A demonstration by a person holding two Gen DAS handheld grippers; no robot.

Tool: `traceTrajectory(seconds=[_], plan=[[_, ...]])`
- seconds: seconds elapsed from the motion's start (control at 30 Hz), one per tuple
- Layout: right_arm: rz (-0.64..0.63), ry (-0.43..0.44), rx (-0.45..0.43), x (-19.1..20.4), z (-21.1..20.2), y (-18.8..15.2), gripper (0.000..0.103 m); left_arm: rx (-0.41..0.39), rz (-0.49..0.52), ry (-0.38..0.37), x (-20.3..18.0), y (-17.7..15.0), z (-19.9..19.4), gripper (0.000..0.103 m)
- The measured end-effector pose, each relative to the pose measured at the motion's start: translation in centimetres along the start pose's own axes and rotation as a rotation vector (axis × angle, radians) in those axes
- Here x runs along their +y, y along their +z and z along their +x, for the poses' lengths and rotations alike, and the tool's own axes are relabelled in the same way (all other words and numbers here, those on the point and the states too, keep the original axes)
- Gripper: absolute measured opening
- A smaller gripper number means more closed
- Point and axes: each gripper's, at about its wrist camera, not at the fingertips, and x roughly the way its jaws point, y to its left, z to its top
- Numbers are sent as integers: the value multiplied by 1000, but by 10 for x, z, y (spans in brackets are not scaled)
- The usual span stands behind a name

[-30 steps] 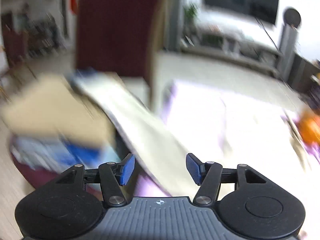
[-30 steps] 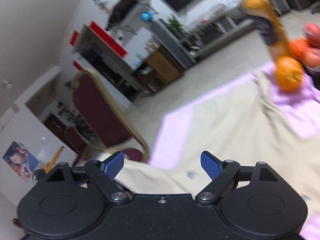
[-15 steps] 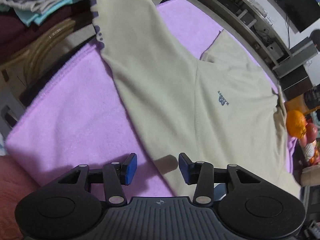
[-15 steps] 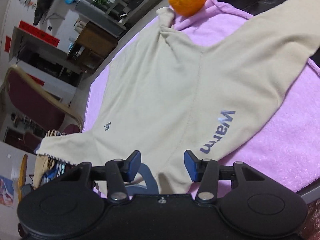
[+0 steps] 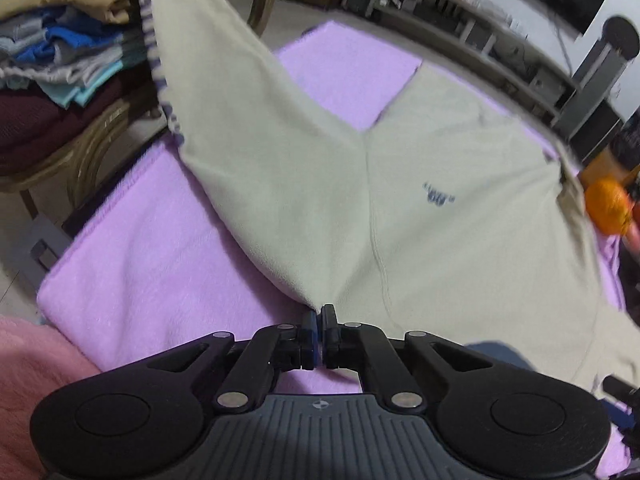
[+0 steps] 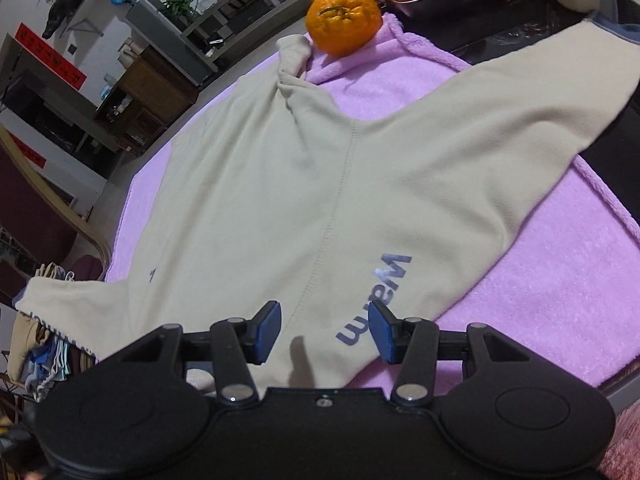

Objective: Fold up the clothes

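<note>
2 grippers work a beige sweatshirt (image 6: pixel 280 184) spread on the purple blanket (image 6: pixel 540 300): left gripper (image 5: pixel 319 322) pinches its near edge (jaws together), right gripper (image 6: pixel 324 330) hovers spread apart.

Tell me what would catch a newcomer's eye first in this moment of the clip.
The beige sweatshirt spread across the purple towel fills both views, with blue "Warm" lettering near its close edge by the open right gripper. The left gripper is shut on the sweatshirt's near edge. A bright orange sits at the towel's far end, touching the garment's bunched corner.
</note>
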Motion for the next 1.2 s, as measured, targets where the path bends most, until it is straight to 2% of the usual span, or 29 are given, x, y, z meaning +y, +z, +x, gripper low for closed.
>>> traceTrajectory(seconds=[0.03, 0.1, 0.17, 0.23, 0.3, 0.33, 0.43, 0.53, 0.6, 0.73, 0.97, 1.0, 1.03, 1.07, 1.2], plan=[[-1, -4, 0, -1, -1, 0, 48, 28, -2, 14, 1, 0, 7, 12], [-11, -13, -2, -2, -3, 0, 49, 18, -14, 39, 8, -1, 0, 16], [-19, -18, -20, -2, -9, 0, 50, 8, -27, 64, 14, -2, -8, 15], [-22, -16, -49, -4, -17, 1, 51, -48, -20, 82, 17, -3, -18, 11], [-32, -8, -53, -4, -21, 1, 51, -52, -4, 39, 17, -2, -20, 12], [-20, 2, -43, -6, -20, 0, 51, -43, 7, 8, 15, -1, -19, 16], [52, 41, 1, -16, -18, -6, 48, -19, 57, -63, -1, -3, -10, 17], [124, 79, 45, -25, -15, -11, 48, -62, 131, -109, -19, -6, -12, 17], [171, 105, 75, -31, -13, -15, 48, -78, 166, -125, -27, -7, -10, 17], [267, 156, 134, -43, -9, -23, 35, -53, 173, -121, -31, -9, -1, 16], [194, 233, 148, -11, 21, -41, 35, -52, 119, -136, -24, -6, 2, 16], [168, 222, 145, -5, 23, -44, 31, -52, 106, -135, -21, -5, 2, 16], [141, 201, 137, -1, 22, -45, 13, -49, 96, -132, -19, -3, 2, 16], [115, 172, 126, 2, 19, -45, 2, -47, 86, -130, -17, -3, 3, 16], [167, 230, 71, -10, -13, -37, 3, -41, 95, -72, -15, -1, 7, 16]])
